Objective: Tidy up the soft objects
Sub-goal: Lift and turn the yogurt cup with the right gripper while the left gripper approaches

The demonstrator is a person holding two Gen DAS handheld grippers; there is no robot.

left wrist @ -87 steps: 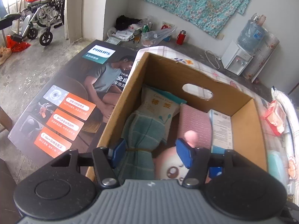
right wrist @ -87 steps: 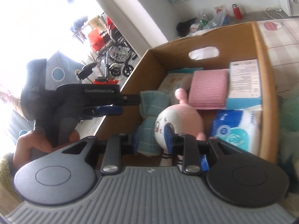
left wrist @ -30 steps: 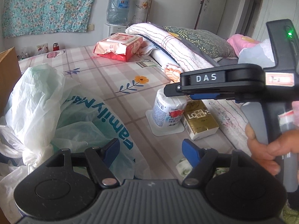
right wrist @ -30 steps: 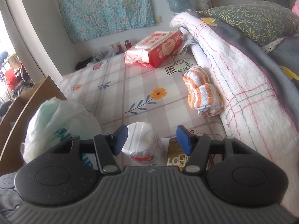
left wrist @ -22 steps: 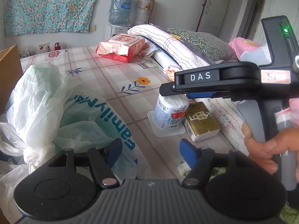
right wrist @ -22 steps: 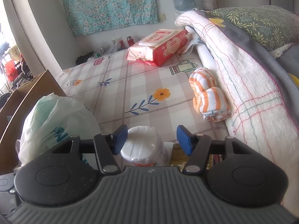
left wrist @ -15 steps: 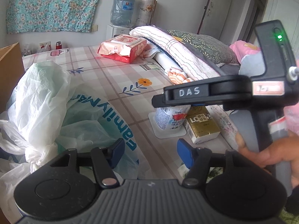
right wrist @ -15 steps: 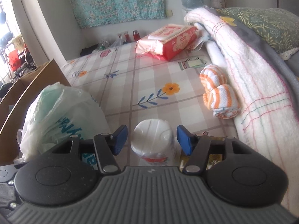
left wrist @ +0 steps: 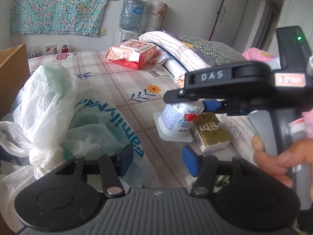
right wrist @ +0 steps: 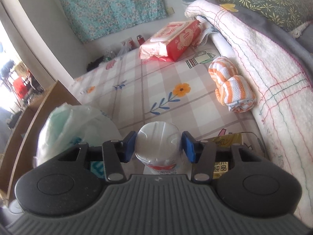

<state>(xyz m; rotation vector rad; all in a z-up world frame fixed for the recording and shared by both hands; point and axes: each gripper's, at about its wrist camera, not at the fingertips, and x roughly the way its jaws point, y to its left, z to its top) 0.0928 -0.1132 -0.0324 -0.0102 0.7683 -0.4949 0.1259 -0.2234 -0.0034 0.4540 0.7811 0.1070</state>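
The right gripper (right wrist: 158, 146) sits low in the middle of its own view, its blue fingers (right wrist: 130, 146) spread on either side of a white tissue roll (right wrist: 158, 143) wrapped in plastic. The roll stands upright on the checked bed sheet (right wrist: 166, 82). Both pads look very close to its sides, but whether they touch it yet cannot be told. In the left view the same roll (left wrist: 179, 119) shows right of centre, just beside a gold carton (left wrist: 210, 132) and under the right gripper's black body.

The left gripper (left wrist: 155, 160) hangs open and empty at the bottom of its frame, over a knotted white plastic bag (left wrist: 58, 113).

To do this pick well, I would close evenly on the roll's middle, squeezing only until the wrap dimples, since a soft roll will crush or slip. Lift straight up so the carton is not nudged. The likely goal, a cardboard box (left wrist: 11, 74), stands at the left edge.
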